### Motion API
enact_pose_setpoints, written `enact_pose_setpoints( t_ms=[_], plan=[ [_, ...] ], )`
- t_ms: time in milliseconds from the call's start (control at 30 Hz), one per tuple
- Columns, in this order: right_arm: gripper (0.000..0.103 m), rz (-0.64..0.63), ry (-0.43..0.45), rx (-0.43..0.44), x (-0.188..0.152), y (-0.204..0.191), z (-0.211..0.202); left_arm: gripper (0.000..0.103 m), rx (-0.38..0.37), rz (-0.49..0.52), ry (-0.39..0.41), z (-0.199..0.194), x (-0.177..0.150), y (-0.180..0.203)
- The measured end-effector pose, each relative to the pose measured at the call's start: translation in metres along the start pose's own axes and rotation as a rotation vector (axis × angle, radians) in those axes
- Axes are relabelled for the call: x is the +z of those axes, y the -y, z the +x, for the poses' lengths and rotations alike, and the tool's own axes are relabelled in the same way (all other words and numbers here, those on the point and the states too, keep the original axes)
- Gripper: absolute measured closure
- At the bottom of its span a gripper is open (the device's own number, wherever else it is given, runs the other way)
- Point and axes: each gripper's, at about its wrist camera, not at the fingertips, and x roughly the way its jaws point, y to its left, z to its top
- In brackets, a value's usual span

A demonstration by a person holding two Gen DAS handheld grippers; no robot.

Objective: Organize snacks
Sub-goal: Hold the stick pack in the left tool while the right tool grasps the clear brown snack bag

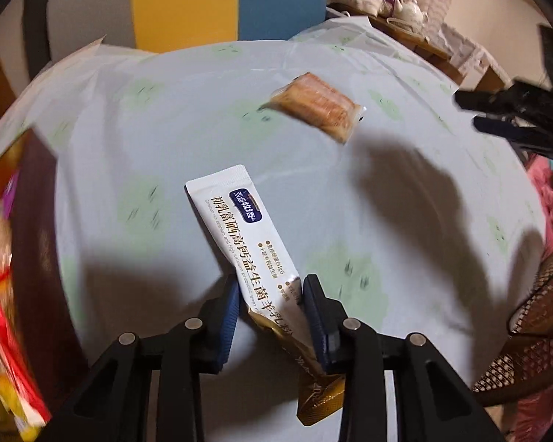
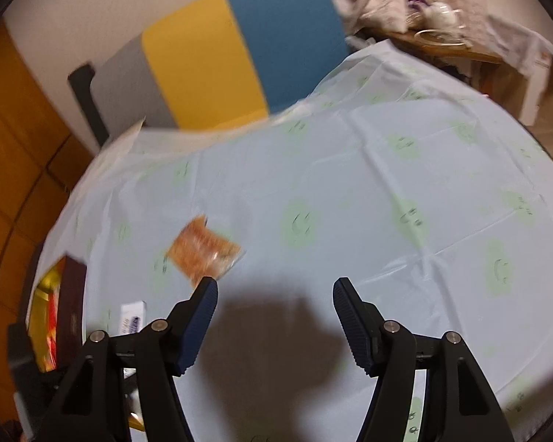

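Note:
A long white and gold powder sachet (image 1: 250,246) with dark lettering lies lengthwise between the blue pads of my left gripper (image 1: 271,294). Both pads press on its lower part, so the gripper is shut on it. Its white end (image 2: 133,316) also shows at the lower left of the right wrist view. A brown pastry in clear wrap (image 1: 317,110) lies on the table farther off. My right gripper (image 2: 274,294) hangs open over the tablecloth with nothing between its fingers; the pastry (image 2: 203,250) sits just beyond its left fingertip.
A pale blue tablecloth (image 2: 387,184) with green smiley prints covers the round table. A dark box of bright snack packs (image 2: 70,309) stands at the left edge. A grey, yellow and blue chair back (image 2: 239,55) is behind the table. The right gripper's black fingers (image 1: 497,110) reach in from the right.

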Motion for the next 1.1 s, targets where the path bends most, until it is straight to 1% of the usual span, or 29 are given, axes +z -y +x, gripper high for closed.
enact_pose_setpoints(
  t_ms=[33,67,133,267,400,500,633,700,733,800,867,900,933,967,1033,1100],
  plan=[
    [0.035,-0.032,-0.018,-0.004,-0.002,-0.006,0.004,0.067,-0.007,-0.005,0.015,-0.004,-0.008,-0.005],
    [0.026,-0.064,-0.04,-0.003,-0.005,-0.012,0.009,0.067,-0.008,0.0,0.03,-0.006,-0.012,-0.007],
    [0.019,-0.118,-0.084,0.006,-0.011,-0.025,0.018,0.067,-0.014,-0.006,0.061,-0.008,-0.022,-0.008],
    [0.019,-0.22,-0.136,0.028,-0.018,-0.052,0.031,0.067,-0.03,-0.033,0.095,-0.006,-0.023,-0.005],
    [0.019,-0.328,-0.145,-0.014,-0.007,-0.081,0.045,0.066,-0.026,-0.029,0.107,-0.004,-0.021,-0.002],
    [0.019,-0.396,-0.154,-0.074,0.007,-0.1,0.068,0.066,-0.05,-0.047,0.122,-0.005,-0.025,-0.007],
    [0.018,-0.465,-0.163,-0.094,0.02,-0.117,0.096,0.066,-0.067,-0.061,0.144,-0.007,-0.03,-0.01],
    [0.018,-0.49,-0.163,-0.13,0.026,-0.123,0.111,0.066,-0.068,-0.06,0.147,-0.008,-0.031,-0.01],
    [0.016,-0.5,-0.159,-0.142,0.03,-0.125,0.117,0.066,-0.069,-0.057,0.148,-0.008,-0.032,-0.01],
    [0.008,-0.516,-0.161,-0.15,0.033,-0.126,0.125,0.066,-0.076,-0.061,0.152,-0.007,-0.033,-0.012],
    [0.007,-0.523,-0.174,-0.146,0.037,-0.127,0.134,0.066,-0.082,-0.066,0.155,-0.008,-0.034,-0.013],
    [0.007,-0.524,-0.184,-0.137,0.036,-0.126,0.137,0.066,-0.082,-0.067,0.157,-0.009,-0.035,-0.013],
    [0.016,-0.52,-0.2,-0.124,0.035,-0.126,0.14,0.066,-0.082,-0.069,0.158,-0.009,-0.036,-0.013],
    [0.04,-0.515,-0.212,-0.113,0.034,-0.126,0.142,0.066,-0.081,-0.07,0.159,-0.01,-0.037,-0.013],
    [0.04,-0.515,-0.206,-0.111,0.029,-0.126,0.139,0.066,-0.081,-0.071,0.16,-0.01,-0.038,-0.013],
    [0.041,-0.533,-0.219,-0.103,0.017,-0.126,0.131,0.066,-0.079,-0.069,0.163,-0.011,-0.041,-0.014]
  ],
)
